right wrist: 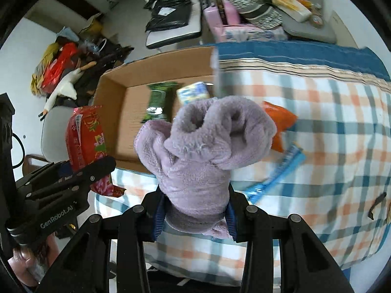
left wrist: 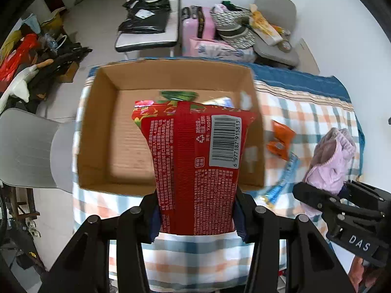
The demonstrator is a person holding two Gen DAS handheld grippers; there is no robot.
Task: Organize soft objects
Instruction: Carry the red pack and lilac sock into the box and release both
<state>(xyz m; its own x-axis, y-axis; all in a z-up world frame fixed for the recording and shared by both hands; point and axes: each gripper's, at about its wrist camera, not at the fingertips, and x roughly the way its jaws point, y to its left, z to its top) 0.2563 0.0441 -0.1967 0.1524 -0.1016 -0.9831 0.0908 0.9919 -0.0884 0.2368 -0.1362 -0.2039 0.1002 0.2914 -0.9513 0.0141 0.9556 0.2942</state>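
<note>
My left gripper (left wrist: 195, 217) is shut on a red snack packet (left wrist: 195, 161) and holds it above the near edge of an open cardboard box (left wrist: 97, 127). My right gripper (right wrist: 194, 214) is shut on a bunched lilac fleece cloth (right wrist: 200, 151), held above the checked tablecloth (right wrist: 330, 146) to the right of the box (right wrist: 122, 122). Inside the box lie a green packet (right wrist: 160, 100) and a blue-yellow packet (right wrist: 193, 92). The left gripper and red packet (right wrist: 85, 131) show at the left of the right wrist view; the cloth (left wrist: 330, 156) shows at the right of the left wrist view.
An orange packet (right wrist: 278, 119) and a long blue packet (right wrist: 276, 175) lie on the cloth right of the box. Chairs with black bags (left wrist: 144, 17), a pink suitcase (left wrist: 198, 29) and hats stand behind the table. A grey chair (left wrist: 27, 146) sits at the left.
</note>
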